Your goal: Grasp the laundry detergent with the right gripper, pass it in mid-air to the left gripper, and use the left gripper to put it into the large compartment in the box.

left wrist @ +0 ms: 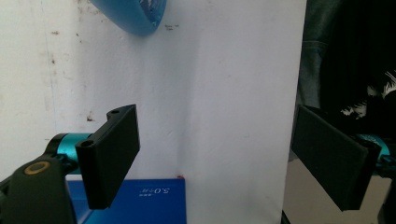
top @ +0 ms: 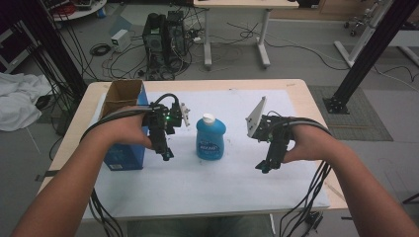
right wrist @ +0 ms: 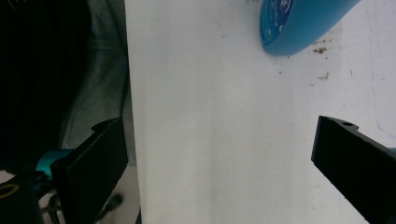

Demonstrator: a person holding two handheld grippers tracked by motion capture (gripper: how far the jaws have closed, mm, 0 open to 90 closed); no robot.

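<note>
A white mat point(top: 237, 182) covers my wooden table point(top: 301, 86). Beyond it the grey floor carries a computer tower point(top: 165, 42), loose cables and a second desk point(top: 237, 29); a white cloth point(top: 17, 101) lies off to my left. A blue bottle point(top: 211, 138) with a white cap stands upright mid-mat, between my two tools. An open cardboard box point(top: 123, 123) stands at my left hand. My left gripper point(top: 167, 154) points down beside the box, jaws spread, nothing between them. My right gripper point(top: 263, 167) hangs near the bottle's other side, jaws wide apart, empty, touching nothing.
</note>
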